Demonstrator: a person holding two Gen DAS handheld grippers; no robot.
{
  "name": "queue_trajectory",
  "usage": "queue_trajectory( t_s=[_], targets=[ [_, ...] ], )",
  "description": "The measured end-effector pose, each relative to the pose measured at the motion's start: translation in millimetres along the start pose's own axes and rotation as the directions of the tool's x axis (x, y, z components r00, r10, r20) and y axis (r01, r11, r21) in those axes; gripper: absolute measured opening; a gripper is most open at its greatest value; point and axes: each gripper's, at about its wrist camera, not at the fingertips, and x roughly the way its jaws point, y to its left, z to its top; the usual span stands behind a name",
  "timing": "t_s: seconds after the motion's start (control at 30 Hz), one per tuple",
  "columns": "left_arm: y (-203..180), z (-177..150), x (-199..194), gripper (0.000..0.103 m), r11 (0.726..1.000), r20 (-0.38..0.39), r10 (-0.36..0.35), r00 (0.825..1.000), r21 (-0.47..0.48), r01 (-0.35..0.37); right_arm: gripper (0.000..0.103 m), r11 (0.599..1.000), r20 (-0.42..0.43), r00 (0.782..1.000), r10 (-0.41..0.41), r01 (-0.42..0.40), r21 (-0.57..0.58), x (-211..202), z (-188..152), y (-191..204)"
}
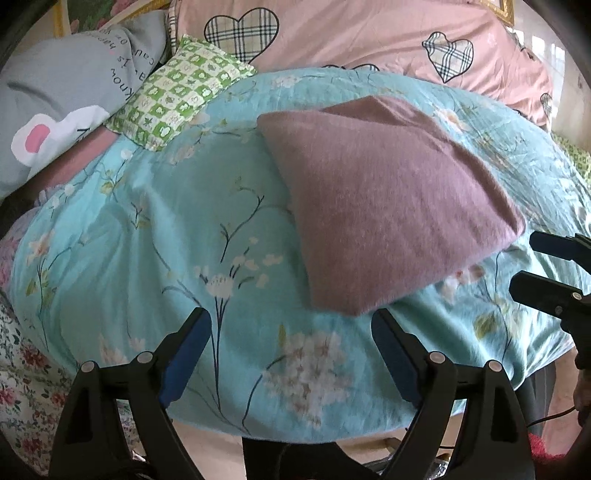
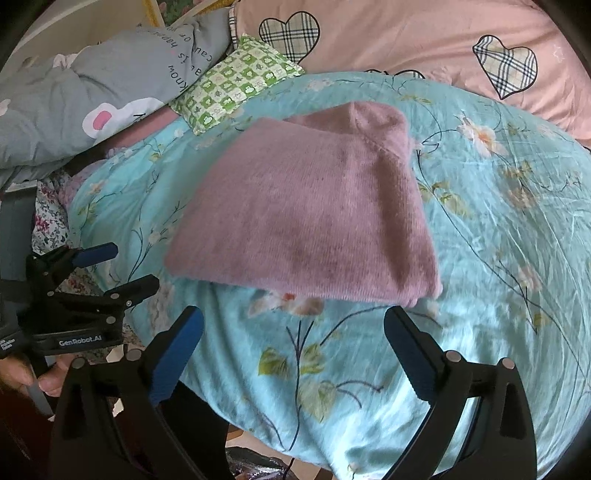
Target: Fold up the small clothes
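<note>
A mauve knitted garment (image 1: 384,199) lies folded into a compact shape on the turquoise floral quilt (image 1: 147,236). My left gripper (image 1: 291,325) is open, its blue-padded fingers just short of the garment's near corner, with nothing between them. In the right wrist view the same garment (image 2: 314,206) lies ahead, its near hem just beyond my right gripper (image 2: 295,325), which is open and empty. The left gripper (image 2: 122,266) shows at the left edge there, held by a hand. The right gripper (image 1: 524,262) shows at the right edge of the left wrist view.
A green checked cushion (image 1: 181,92) and a grey printed duvet (image 1: 66,88) lie at the back left. A pink heart-patterned duvet (image 1: 369,33) fills the back. The quilt's near edge (image 1: 295,428) drops off below the fingers. A floral sheet (image 1: 26,384) shows at the lower left.
</note>
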Motion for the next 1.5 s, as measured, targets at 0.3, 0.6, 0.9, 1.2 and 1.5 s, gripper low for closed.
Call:
queue_trajectory(
  t_s=[0.3,0.6,0.9,1.2,1.5],
  targets=[
    [3,25,8,0.090,1.000,0.014,0.006,1.000,-0.010,-0.005,0.099,1.000,0.018,1.000,-0.003,0.003,0.030,6,27,-15],
    [-3,34,19,0.090,1.000,-0.007,-0.006,1.000,-0.008,0.006,0.099,1.000,-0.002,1.000,0.007,-0.007,0.026,17,39,-23],
    [-3,42,25,0.090,1.000,-0.011,-0.015,1.000,-0.014,0.015,0.099,0.999,-0.006,1.000,0.015,-0.015,0.048,23,44,-31],
    [-5,46,29,0.090,1.000,-0.014,-0.020,1.000,-0.017,0.019,0.099,0.998,0.000,1.000,0.020,-0.020,0.055,25,47,-33],
    [-6,50,30,0.090,0.999,-0.012,-0.022,1.000,-0.023,0.022,0.099,0.998,0.000,1.000,0.020,-0.020,0.056,25,48,-32]
  ],
)
